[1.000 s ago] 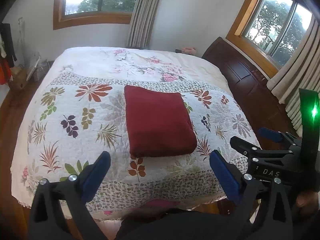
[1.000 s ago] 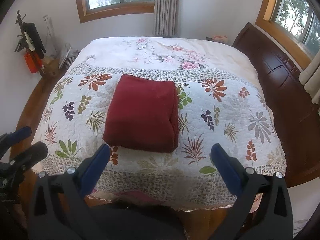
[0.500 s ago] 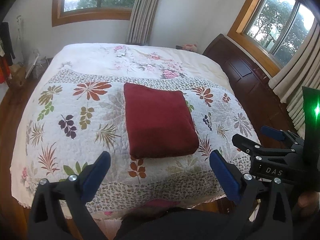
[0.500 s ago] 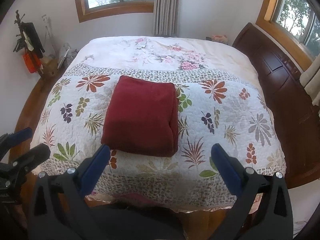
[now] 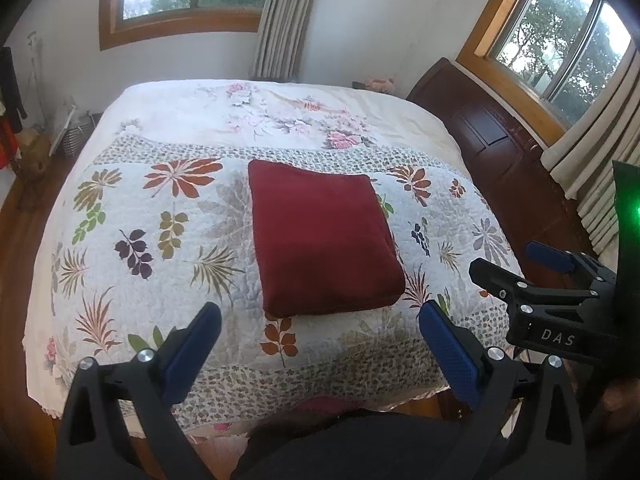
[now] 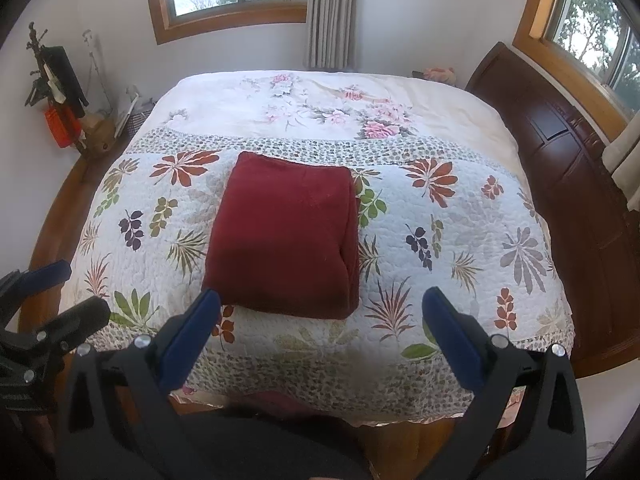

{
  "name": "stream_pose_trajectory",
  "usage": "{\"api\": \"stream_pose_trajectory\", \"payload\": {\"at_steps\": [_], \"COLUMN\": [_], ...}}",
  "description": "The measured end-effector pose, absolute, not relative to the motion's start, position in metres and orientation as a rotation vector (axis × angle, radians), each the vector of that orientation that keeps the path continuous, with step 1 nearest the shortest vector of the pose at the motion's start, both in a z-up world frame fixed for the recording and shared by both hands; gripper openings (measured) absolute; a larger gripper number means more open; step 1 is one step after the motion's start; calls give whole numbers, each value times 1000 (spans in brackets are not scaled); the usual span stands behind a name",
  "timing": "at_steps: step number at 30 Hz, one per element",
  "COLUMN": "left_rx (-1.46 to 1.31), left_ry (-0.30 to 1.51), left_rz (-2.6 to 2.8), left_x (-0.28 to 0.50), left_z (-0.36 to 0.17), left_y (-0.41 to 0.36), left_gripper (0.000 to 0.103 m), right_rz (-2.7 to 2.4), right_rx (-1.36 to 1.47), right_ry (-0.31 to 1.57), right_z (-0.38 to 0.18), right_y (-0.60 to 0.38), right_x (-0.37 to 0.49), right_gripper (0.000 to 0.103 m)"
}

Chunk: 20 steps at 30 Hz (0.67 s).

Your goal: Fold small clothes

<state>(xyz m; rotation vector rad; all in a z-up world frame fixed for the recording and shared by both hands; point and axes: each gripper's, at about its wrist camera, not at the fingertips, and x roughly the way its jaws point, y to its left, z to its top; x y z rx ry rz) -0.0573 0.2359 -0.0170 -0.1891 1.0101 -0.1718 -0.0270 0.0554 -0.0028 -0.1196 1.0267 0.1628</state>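
Both grippers: left gripper (image 5: 318, 338), right gripper (image 6: 320, 320) — jaws spread, empty
Garment: dark red fleece cloth (image 6: 286, 236) — folded square; leave flat, unruffled

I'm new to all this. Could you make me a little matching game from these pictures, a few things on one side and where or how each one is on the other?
Things:
1. red folded garment
2. leaf-print quilt
3. left gripper
4. grey curtain

States:
A. open, holding nothing
B. hanging by the far window
C. lying on the quilt
D. spread over the bed

Pairs: 1-C, 2-D, 3-A, 4-B
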Motion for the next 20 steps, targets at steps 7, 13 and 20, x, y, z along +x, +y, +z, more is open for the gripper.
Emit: {"api": "stream_pose_trajectory", "payload": {"at_steps": [7,13,20], "left_rx": [-186,-188,-185], "left_ry": [1019,1019,1024], "left_rz": [-181,-180,-178], "left_x": [-53,-50,-50], "left_z": [-19,-20,-21], "left_y": [233,233,232], "left_gripper": [99,99,99], "right_rz": [158,166,183], "right_rx": [-119,-122,-109], "right_ry": [1031,1044,1070], "right_z": [-5,-7,-11], "right_y": [54,54,54], "right_x": [-20,-18,-14], "right_gripper": [100,100,100]}}
